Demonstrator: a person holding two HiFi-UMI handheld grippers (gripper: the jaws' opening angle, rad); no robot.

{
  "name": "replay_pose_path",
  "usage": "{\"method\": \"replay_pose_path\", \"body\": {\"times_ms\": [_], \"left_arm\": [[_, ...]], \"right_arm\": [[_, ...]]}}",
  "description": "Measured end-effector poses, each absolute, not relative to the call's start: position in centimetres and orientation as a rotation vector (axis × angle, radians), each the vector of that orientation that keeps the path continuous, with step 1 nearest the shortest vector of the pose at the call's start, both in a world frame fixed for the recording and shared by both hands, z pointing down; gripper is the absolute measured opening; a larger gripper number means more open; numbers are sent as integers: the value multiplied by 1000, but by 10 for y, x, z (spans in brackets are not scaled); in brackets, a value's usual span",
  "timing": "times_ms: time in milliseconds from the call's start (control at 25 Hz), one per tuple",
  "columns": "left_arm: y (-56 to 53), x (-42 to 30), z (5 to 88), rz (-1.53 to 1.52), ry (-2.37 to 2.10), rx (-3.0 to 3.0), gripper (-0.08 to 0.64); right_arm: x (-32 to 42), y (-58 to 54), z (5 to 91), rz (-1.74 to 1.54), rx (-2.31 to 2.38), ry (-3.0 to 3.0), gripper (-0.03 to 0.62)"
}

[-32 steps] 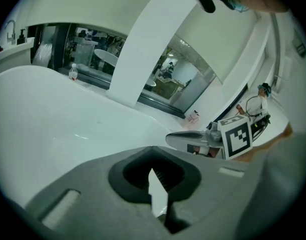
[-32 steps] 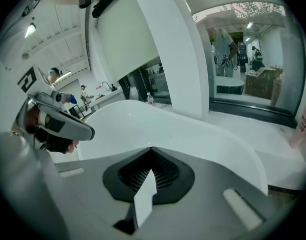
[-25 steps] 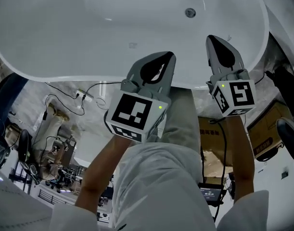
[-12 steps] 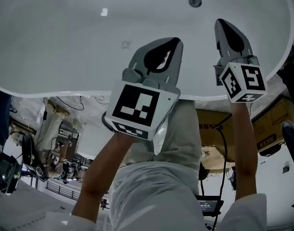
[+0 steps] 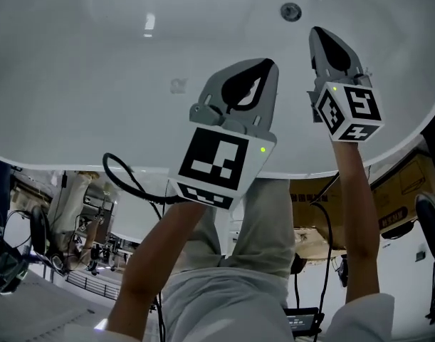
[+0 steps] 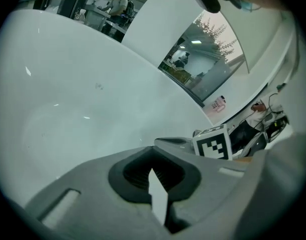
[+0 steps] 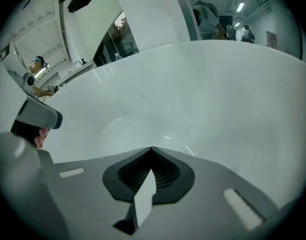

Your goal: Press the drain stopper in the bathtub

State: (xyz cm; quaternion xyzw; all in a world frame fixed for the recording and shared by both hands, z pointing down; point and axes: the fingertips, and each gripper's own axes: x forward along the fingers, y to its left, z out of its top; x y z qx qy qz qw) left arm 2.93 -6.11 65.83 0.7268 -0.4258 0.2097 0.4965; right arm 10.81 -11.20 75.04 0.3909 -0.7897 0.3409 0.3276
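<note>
The round metal drain stopper point(image 5: 290, 11) sits on the white bathtub's point(image 5: 75, 63) floor, at the top of the head view. My right gripper point(image 5: 317, 33) hangs just below and right of it, jaws shut on nothing, apart from the stopper. My left gripper point(image 5: 265, 64) is further left over the tub floor, also shut and empty. The left gripper view has the left gripper's tip point(image 6: 153, 149) over bare tub wall, with the right gripper's marker cube point(image 6: 213, 143) beside it. In the right gripper view the tip point(image 7: 151, 149) points at smooth tub floor; the stopper does not show there.
A small faint mark point(image 5: 178, 85) lies on the tub floor left of the left gripper. The tub's near rim point(image 5: 96, 161) runs under both arms. Below it hang a black cable loop point(image 5: 128, 180), cardboard boxes point(image 5: 402, 184) at right and floor clutter point(image 5: 89, 251) at left.
Both grippers have moved further out over the tub, and the tub fills more of the head view. The right gripper's tip is nearer the stopper. A black cable loop has come into view.
</note>
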Motion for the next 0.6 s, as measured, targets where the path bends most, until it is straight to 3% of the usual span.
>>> {"method": "replay_pose_path", "body": {"times_ms": [600], "left_arm": [[-46, 38, 732, 537, -1003, 1718, -2]], "right_arm": [[127, -109, 876, 916, 973, -1906, 3]]}}
